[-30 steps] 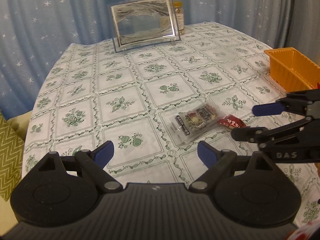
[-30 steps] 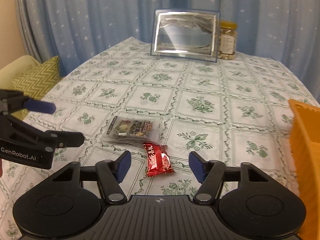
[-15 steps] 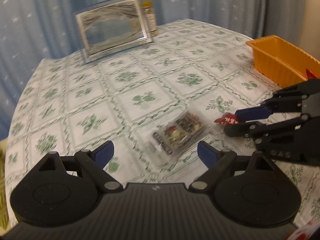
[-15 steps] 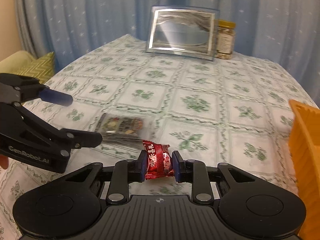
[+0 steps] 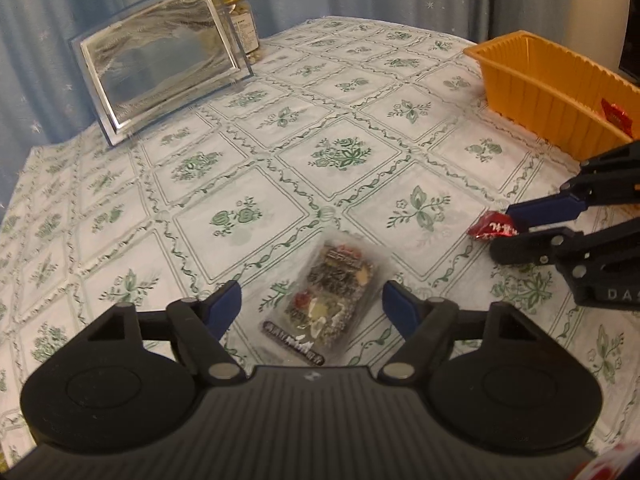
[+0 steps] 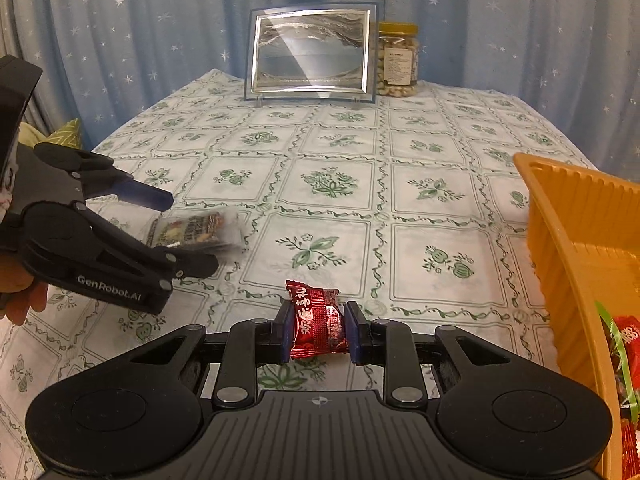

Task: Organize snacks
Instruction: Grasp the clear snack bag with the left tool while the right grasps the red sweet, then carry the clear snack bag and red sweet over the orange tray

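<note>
Right gripper (image 6: 316,330) clamped on red candy packet (image 6: 318,326), left gripper (image 5: 312,306) closing around clear snack pack (image 5: 326,304) on desk (image 5: 344,152), pads not yet touching, orange bin (image 6: 576,216) at three o'clock

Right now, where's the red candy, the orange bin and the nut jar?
Red candy (image 6: 318,322): right wrist view, wrapper's middle.
Orange bin (image 5: 548,88): left wrist view, outer wall.
Nut jar (image 6: 398,62): right wrist view, label.

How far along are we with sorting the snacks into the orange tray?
Done: the orange tray already holds a few red-wrapped snacks. In hand: the right gripper is shut on the red candy. The left gripper is closing around the clear snack pack, not yet pinching it. Left: both still need to go into the tray.
</note>
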The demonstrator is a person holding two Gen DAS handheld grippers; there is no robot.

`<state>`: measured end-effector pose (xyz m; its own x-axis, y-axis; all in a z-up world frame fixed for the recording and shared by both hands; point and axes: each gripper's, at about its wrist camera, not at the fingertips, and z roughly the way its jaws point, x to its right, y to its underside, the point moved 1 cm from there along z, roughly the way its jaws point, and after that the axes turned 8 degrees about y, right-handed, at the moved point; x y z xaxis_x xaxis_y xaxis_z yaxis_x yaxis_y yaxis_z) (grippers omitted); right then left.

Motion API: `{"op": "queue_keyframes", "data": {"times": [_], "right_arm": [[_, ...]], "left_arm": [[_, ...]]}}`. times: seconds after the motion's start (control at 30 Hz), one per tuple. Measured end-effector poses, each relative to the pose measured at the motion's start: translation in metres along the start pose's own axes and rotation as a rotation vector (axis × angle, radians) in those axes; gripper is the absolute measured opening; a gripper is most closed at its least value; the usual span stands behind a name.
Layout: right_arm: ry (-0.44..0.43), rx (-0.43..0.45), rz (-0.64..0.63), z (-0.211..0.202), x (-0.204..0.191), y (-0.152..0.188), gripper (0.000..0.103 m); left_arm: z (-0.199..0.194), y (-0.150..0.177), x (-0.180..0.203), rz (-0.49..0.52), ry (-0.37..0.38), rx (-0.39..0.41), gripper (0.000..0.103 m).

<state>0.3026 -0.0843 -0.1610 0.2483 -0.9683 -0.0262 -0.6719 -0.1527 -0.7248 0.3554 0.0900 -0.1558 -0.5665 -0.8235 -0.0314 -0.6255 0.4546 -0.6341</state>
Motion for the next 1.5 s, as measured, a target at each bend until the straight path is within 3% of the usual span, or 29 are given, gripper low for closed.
{"op": "queue_keyframes", "data": {"times": [0.23,0.53,0.83,1.13,1.5], "right_arm": [[-0.004,-0.001,0.018,-0.002,0.0,0.001,0.027],[0.006,-0.003,0.035,-0.006,0.001,0.0,0.027],[0.03,-0.013,0.076,-0.024,0.006,0.005,0.027],[0.038,-0.004,0.098,-0.079,0.009,0.019,0.027],[0.06,0.022,0.127,-0.166,0.01,0.041,0.027]], "left_arm": [[-0.005,0.002,0.005,-0.094,0.084,-0.011,0.037],[-0.006,0.003,0.019,-0.127,0.048,0.01,0.038],[-0.022,0.017,0.04,-0.262,-0.057,0.041,0.035],[-0.073,0.036,0.083,-0.412,-0.103,0.061,0.035],[-0.153,0.043,0.143,-0.482,-0.133,0.123,0.035]]}}
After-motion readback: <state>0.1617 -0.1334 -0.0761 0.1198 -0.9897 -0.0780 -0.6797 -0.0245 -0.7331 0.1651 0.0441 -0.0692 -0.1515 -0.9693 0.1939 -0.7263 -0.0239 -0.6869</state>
